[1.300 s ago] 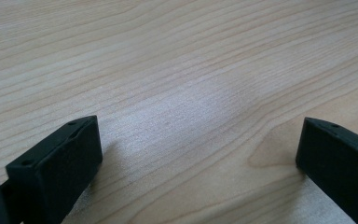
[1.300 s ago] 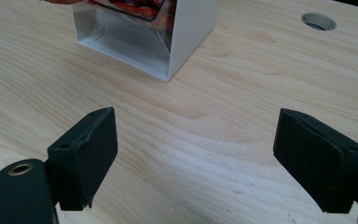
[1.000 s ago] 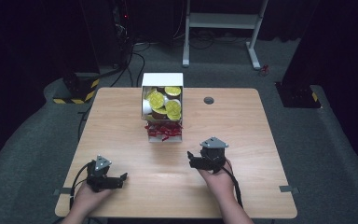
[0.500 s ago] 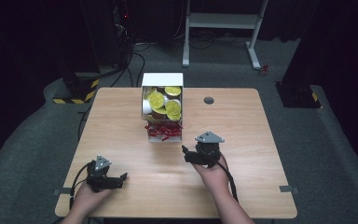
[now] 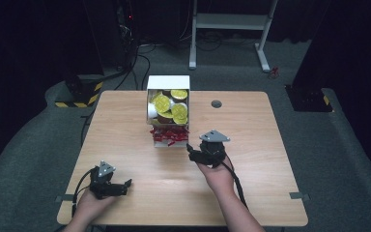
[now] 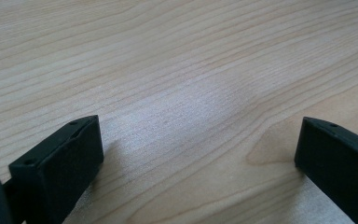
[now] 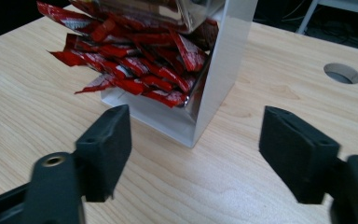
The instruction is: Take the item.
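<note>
The left gripper point(image 5: 118, 186) sits low at the near left corner of the worktop point(image 5: 125, 125), held in the person's left hand point(image 5: 89, 205). In the left gripper view its fingers point(image 6: 70, 158) stand wide apart with nothing between them, just bare wood grain.

Farther back, at the middle of the worktop, stands a white box point(image 5: 168, 83), open toward the person. Its upper part holds round cups with yellow lids point(image 5: 163, 103); red packets point(image 5: 169, 134) spill out of the lower part at its front edge.

Just right of the box front is the right gripper point(image 5: 191, 151), held in the right hand point(image 5: 217, 176) and pointing toward the box. In the right gripper view its fingers point(image 7: 107, 144) are spread wide and empty, close to the box's near corner point(image 7: 214, 93) but apart from it, with the red packets point(image 7: 135, 65) just beyond the left finger.

A round hole point(image 5: 216, 104) lies in the worktop right of the box.
</note>
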`<state>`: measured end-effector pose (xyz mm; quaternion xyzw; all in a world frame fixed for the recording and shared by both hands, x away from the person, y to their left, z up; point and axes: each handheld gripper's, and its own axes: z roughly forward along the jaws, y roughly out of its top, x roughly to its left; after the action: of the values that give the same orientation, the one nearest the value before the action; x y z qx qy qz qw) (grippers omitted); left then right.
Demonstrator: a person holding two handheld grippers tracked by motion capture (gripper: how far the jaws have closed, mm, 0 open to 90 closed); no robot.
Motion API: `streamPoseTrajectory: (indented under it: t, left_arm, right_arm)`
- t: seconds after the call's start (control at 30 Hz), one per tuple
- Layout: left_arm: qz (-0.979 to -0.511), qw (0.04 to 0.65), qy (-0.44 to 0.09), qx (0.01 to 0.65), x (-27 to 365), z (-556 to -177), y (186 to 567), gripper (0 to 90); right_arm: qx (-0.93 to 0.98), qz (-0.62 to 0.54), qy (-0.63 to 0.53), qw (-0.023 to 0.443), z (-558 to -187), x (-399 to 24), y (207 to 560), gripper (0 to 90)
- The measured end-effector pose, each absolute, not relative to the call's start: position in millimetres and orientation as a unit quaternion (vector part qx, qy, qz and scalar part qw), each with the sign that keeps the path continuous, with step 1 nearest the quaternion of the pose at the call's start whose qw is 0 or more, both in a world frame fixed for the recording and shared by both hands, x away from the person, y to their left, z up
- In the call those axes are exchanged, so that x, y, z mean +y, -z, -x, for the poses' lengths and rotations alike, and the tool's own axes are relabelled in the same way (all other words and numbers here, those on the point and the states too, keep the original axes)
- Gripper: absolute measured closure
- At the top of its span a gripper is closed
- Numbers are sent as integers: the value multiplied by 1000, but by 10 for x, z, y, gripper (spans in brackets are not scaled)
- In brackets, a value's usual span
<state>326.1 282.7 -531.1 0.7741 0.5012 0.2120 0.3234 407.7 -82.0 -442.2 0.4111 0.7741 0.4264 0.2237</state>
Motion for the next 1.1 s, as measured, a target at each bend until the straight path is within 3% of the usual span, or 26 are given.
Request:
streamPoseTrajectory:
  t: [0.23, 0.37, 1.1]
  left_arm:
    - [-773, 324, -211, 502, 2824, -3260, 5312, 13]
    - [-774, 324, -212, 501, 2826, -3261, 5311, 14]
    - [-775, 323, -214, 500, 2834, -3253, 5310, 22]
  right_arm:
    - [770, -408, -430, 236, -4142, -791, 4416, 319]
    - [770, -418, -431, 216, -4208, -787, 4464, 366]
    - [765, -400, -439, 250, -4371, -531, 4414, 561]
